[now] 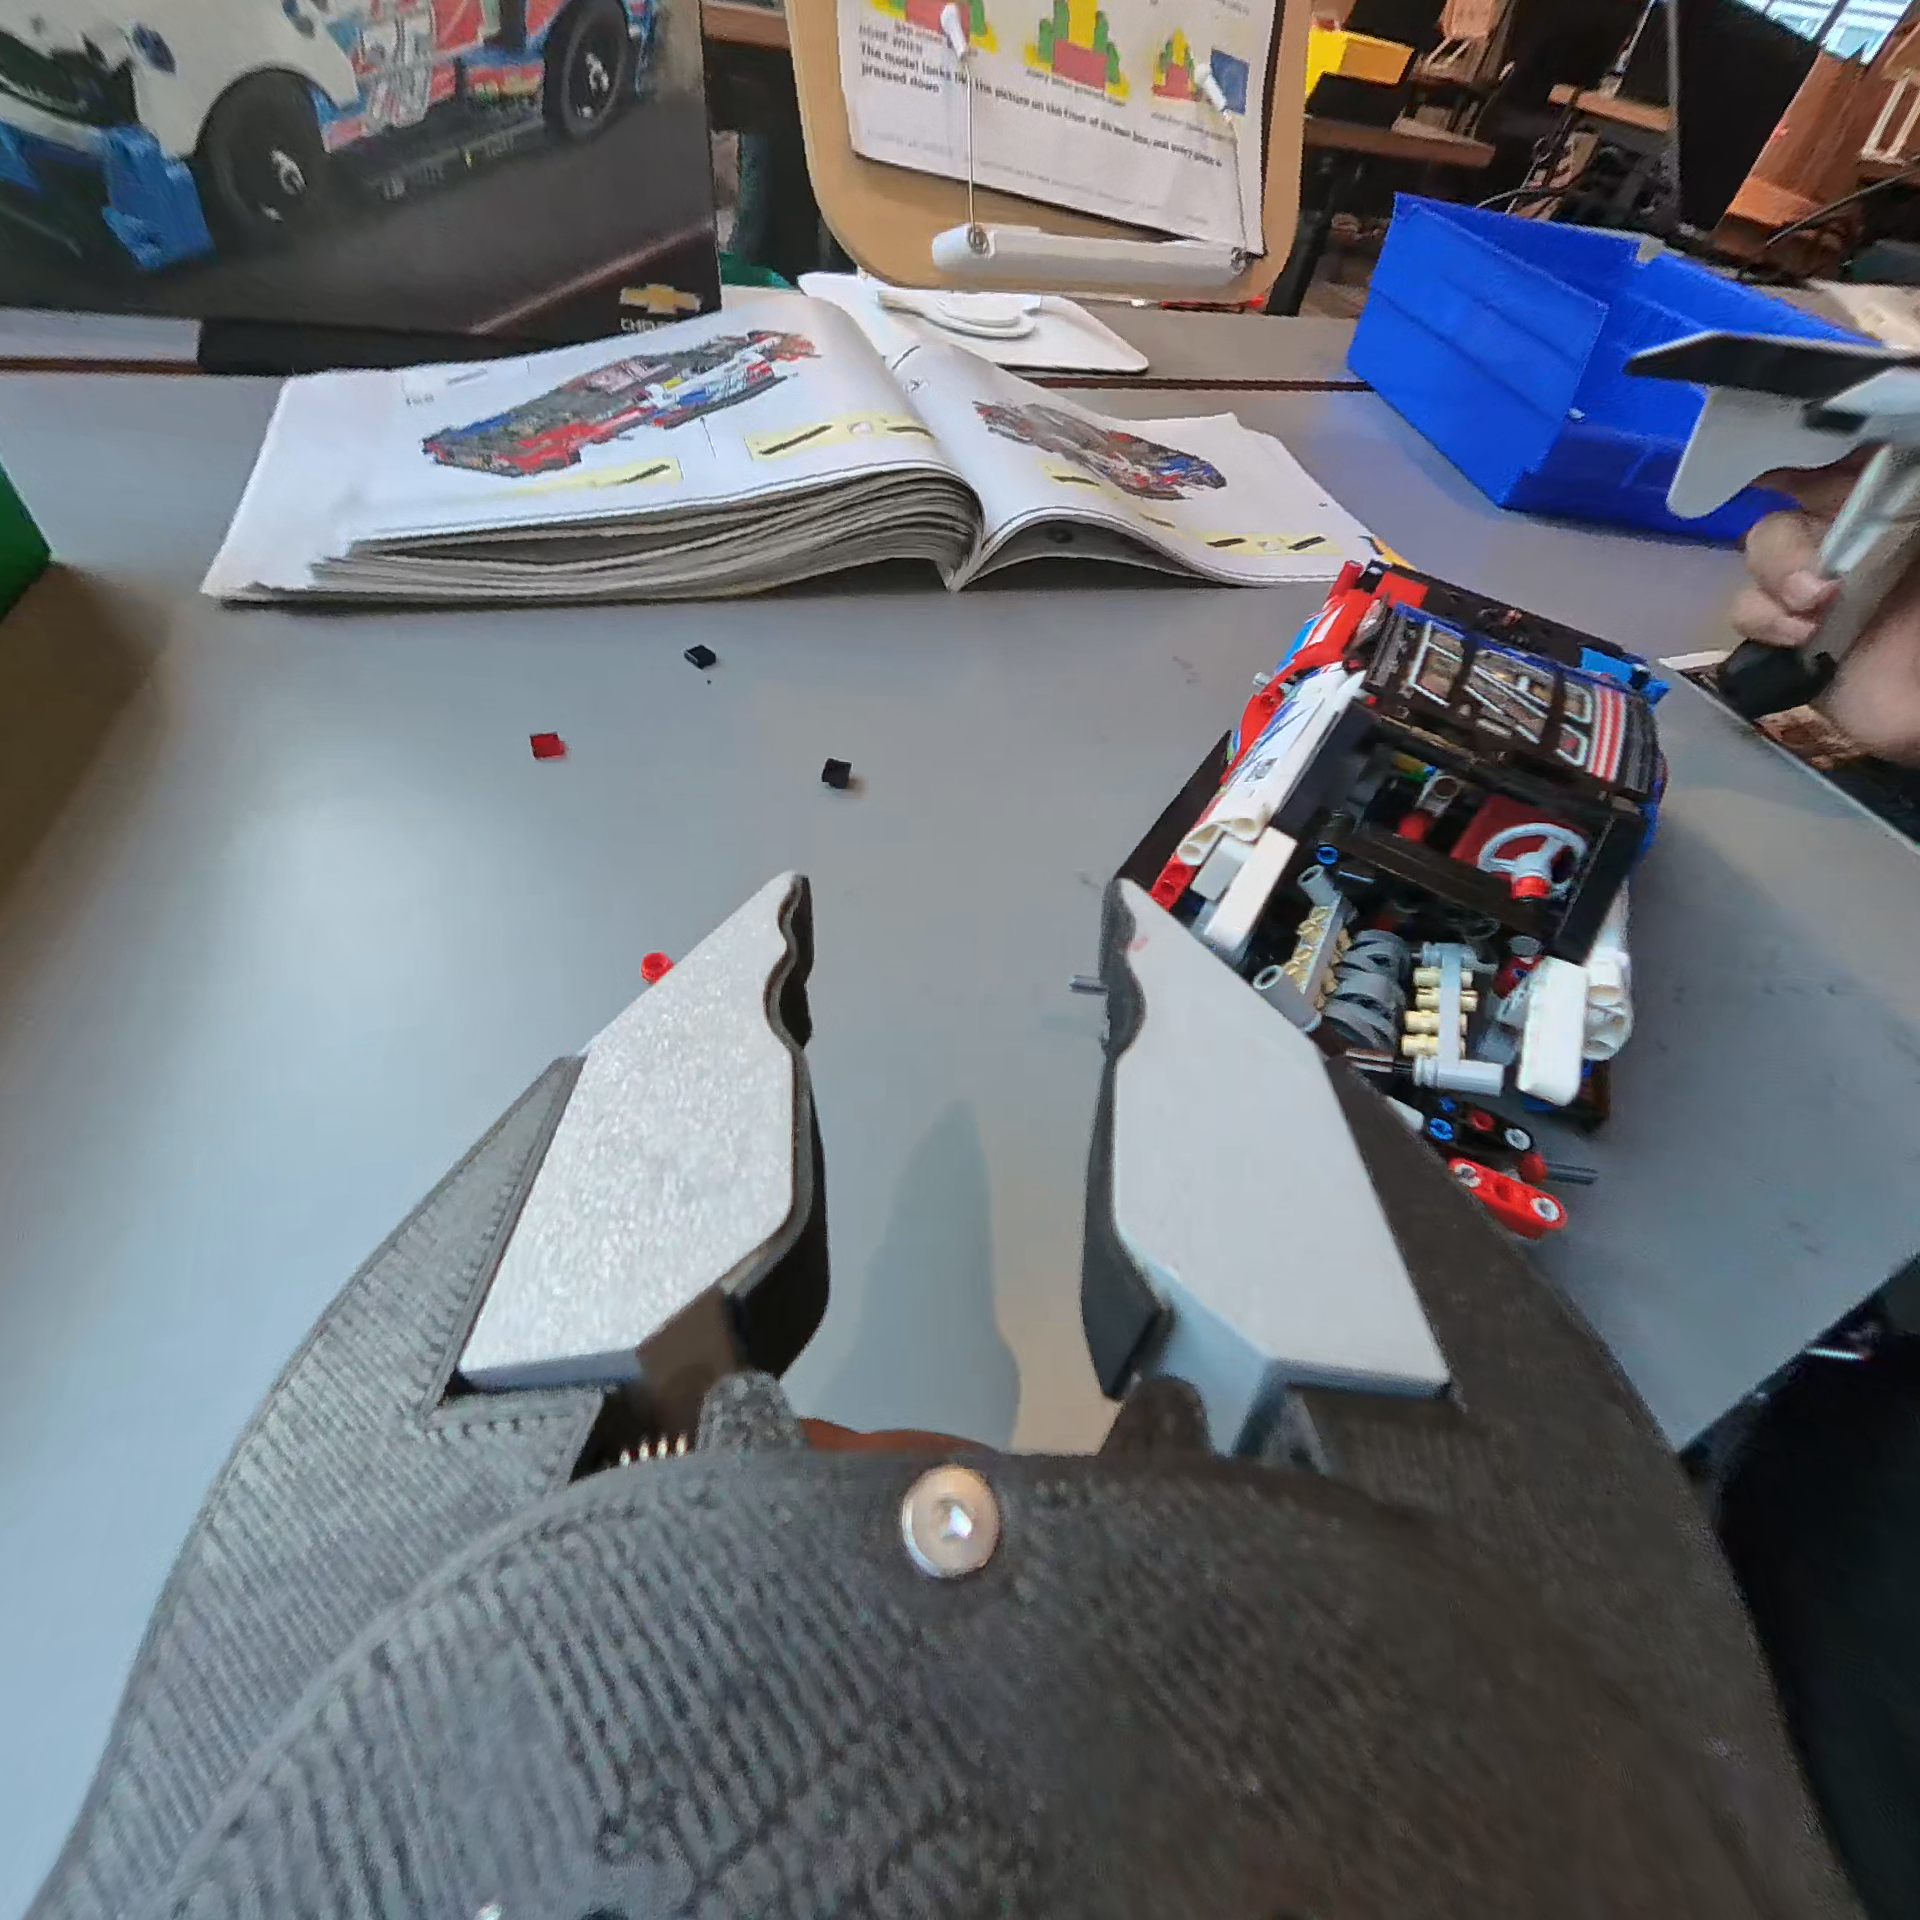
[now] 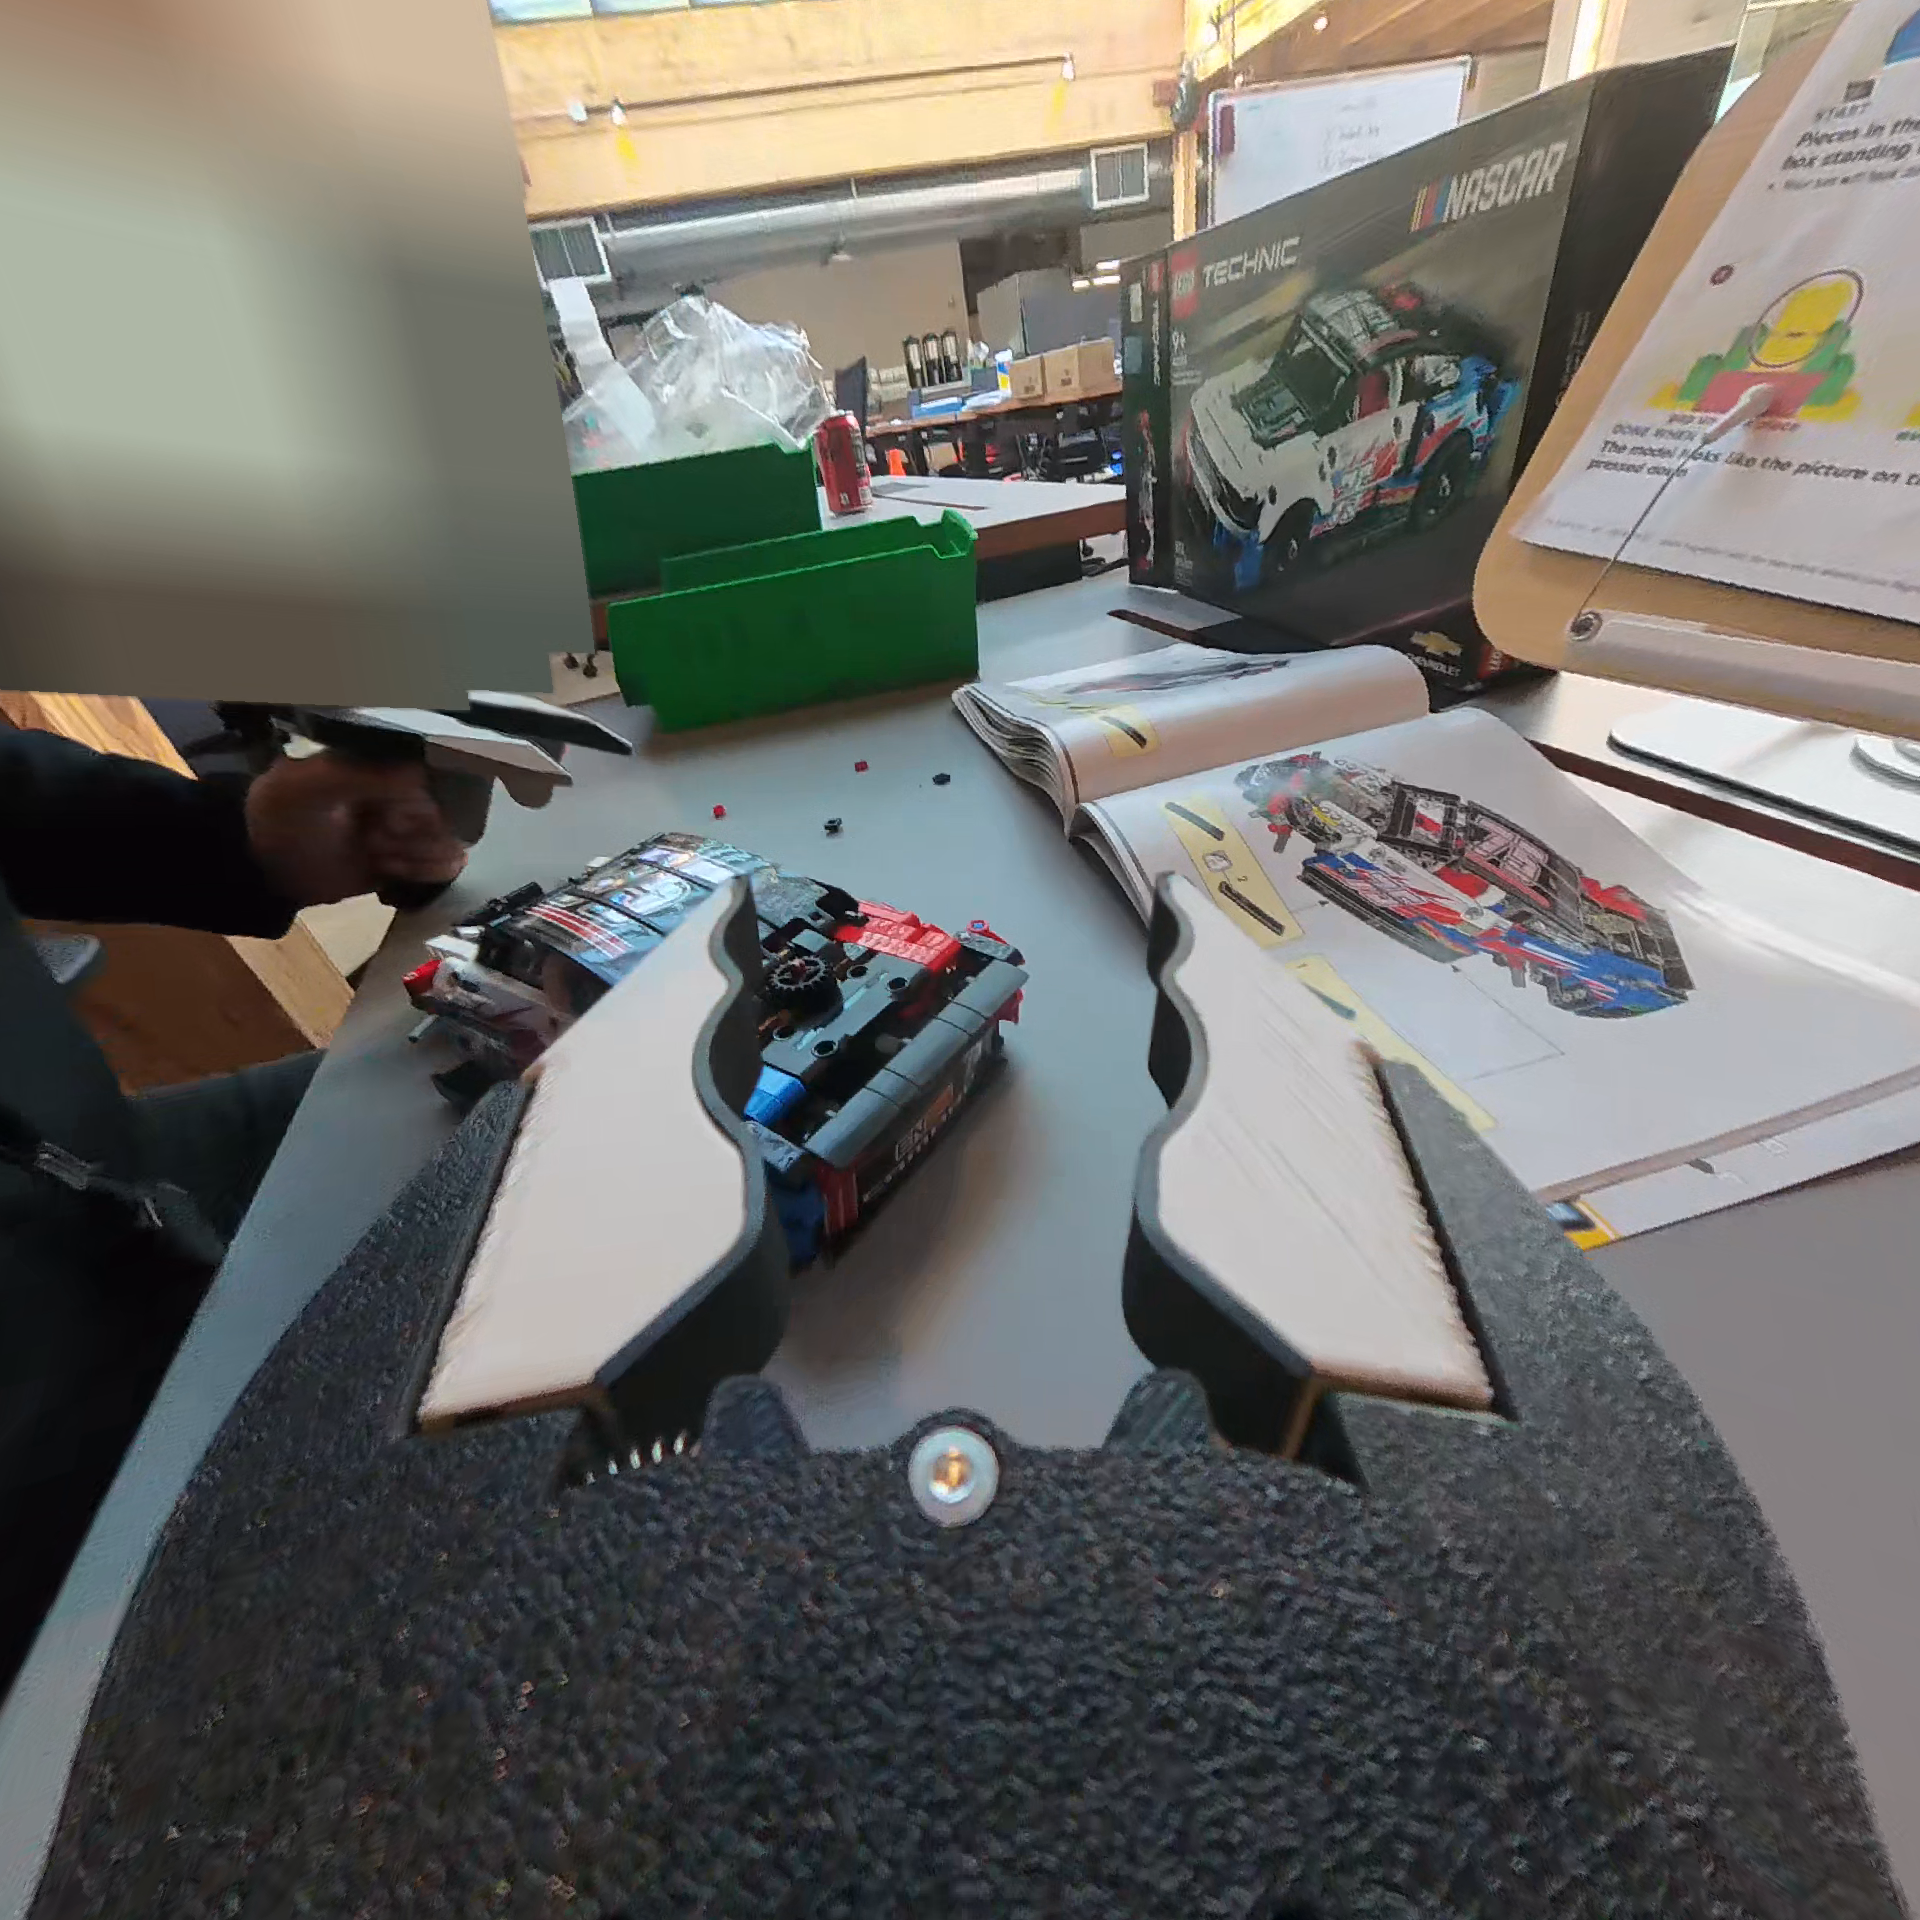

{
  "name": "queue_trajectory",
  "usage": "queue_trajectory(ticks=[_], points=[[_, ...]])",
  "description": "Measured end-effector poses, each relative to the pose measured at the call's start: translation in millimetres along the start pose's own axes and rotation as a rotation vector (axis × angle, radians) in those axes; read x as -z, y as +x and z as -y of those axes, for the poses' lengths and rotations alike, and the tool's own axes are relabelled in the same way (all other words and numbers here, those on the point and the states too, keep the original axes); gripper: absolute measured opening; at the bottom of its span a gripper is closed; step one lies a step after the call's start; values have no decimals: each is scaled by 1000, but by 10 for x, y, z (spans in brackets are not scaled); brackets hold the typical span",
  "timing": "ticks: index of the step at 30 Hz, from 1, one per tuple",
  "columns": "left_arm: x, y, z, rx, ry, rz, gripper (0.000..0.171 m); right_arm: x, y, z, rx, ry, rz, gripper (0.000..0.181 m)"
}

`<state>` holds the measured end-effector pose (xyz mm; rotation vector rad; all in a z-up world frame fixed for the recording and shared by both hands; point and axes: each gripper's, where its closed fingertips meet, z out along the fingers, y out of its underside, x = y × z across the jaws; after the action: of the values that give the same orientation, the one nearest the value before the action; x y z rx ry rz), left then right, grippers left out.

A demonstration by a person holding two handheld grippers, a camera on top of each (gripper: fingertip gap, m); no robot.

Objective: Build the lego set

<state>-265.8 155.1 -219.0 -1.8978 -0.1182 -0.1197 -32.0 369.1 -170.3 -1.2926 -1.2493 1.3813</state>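
A partly built lego car (image 1: pixel 1444 862) in red, white, blue and black lies on the grey table (image 1: pixel 416 1039), to the right of my left gripper (image 1: pixel 956 914). My left gripper is open and empty above the table. Its right finger tip is close to the car's left side. In the right wrist view the car (image 2: pixel 831 1018) lies ahead, partly behind the left finger of my right gripper (image 2: pixel 951 914), which is open and empty. Small loose pieces lie on the table: a red one (image 1: pixel 547 745), two black ones (image 1: pixel 699 656) (image 1: pixel 836 773) and a red pin (image 1: pixel 655 966).
An open instruction booklet (image 1: pixel 727 457) lies at the back. The set's box (image 2: pixel 1340 416) stands behind it. A blue bin (image 1: pixel 1538 353) is at the right, green bins (image 2: pixel 800 623) at the left. A stand with a printed sheet (image 1: pixel 1049 114) is behind. The table edge runs near the car. About 35 centimeters separates my left fingertips from my right.
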Motion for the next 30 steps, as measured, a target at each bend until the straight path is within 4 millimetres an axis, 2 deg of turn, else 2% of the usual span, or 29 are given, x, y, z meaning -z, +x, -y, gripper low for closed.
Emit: queue_trajectory(ticks=[2, 3, 7, 9, 12, 14, 17, 19, 20, 21, 23, 25, 26, 28, 30], points=[[5, -6, 6, 34, 5, -25, 56, -50, 25, -129, 39, -61, -23, 76], [13, 3, 15, 39, 12, -36, 58, -80, 9, -177, 47, -87, -17, 85], [39, 185, 43, -47, 38, -110, 66, -150, -105, -178, 121, -112, -23, 89], [88, 282, 118, -110, 104, -132, 63, -161, -154, -167, 165, -124, -28, 91], [117, 313, 226, -138, 188, -107, 60, -112, -30, -11, 168, -57, -121, 88], [68, 337, 211, -137, 169, -108, 61, 10, 8, 224, 116, -16, -177, 87], [15, 358, 139, -143, 109, -104, 65, 366, -170, 662, 112, -24, -232, 86], [95, 388, 160, -134, 130, -80, 64, 748, -377, 804, 135, -70, -249, 84], [173, 453, 196, -139, 144, -75, 64, 988, -468, 805, 146, -108, -273, 83], [266, 587, 248, -154, 161, -97, 64, 1241, -578, 746, 150, -159, -283, 75], [452, 1015, 334, -201, 186, -213, 60, 1786, -732, 529, 117, -256, -349, 67], [554, 1469, 287, -257, 132, -337, 59, 2275, -849, 252, 34, -299, -440, 67], [582, 1681, 229, -286, 93, -390, 61, 2447, -935, 107, -24, -295, -463, 67], [593, 2047, 116, -323, 47, -447, 61, 2605, -1157, -162, -119, -264, -459, 72], [572, 2404, -53, -339, 9, -506, 59, 2576, -1346, -431, -137, -275, -443, 77]])
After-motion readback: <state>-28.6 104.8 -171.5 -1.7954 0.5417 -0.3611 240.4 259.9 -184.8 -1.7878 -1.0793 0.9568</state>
